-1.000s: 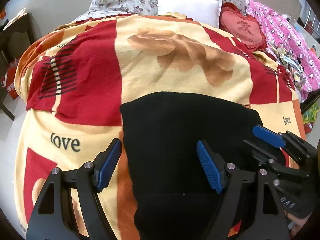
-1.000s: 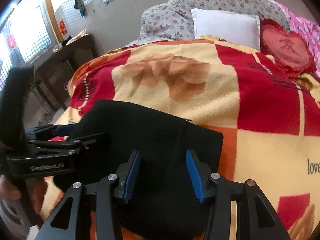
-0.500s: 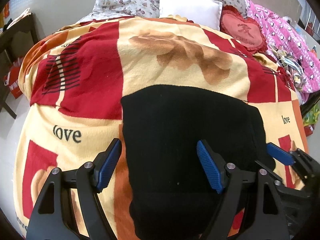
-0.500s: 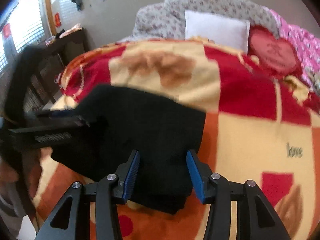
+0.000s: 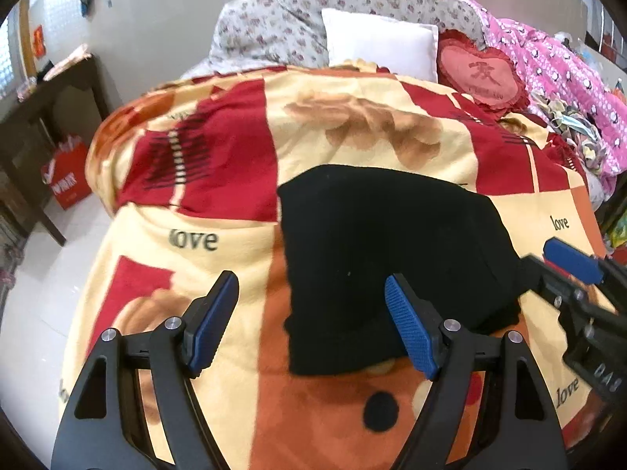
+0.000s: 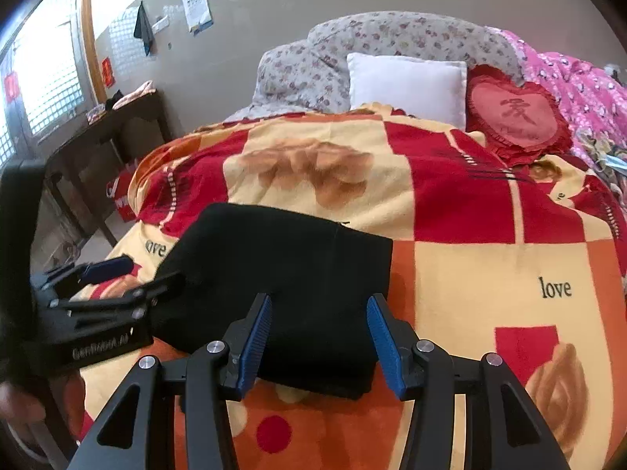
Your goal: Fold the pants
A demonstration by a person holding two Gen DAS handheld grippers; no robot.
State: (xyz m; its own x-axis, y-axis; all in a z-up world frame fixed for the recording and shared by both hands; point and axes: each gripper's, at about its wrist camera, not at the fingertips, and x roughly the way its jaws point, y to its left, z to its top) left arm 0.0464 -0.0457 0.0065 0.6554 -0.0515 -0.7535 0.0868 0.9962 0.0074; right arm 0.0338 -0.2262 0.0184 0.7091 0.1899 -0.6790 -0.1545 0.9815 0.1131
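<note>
The black pants lie folded into a compact rectangle on the red, yellow and orange blanket; they also show in the right wrist view. My left gripper is open and empty, just in front of the pants' near left corner. My right gripper is open and empty, held above the pants' near edge. The right gripper appears at the right edge of the left wrist view. The left gripper appears at the left of the right wrist view.
A white pillow, a red heart cushion and a floral duvet lie at the head of the bed. A pink quilt is at the right. A dark table and a red bag stand left of the bed.
Both grippers have drawn back and up from the folded pants, which now sit farther away. Both stay open. The pants have not moved on the blanket.
</note>
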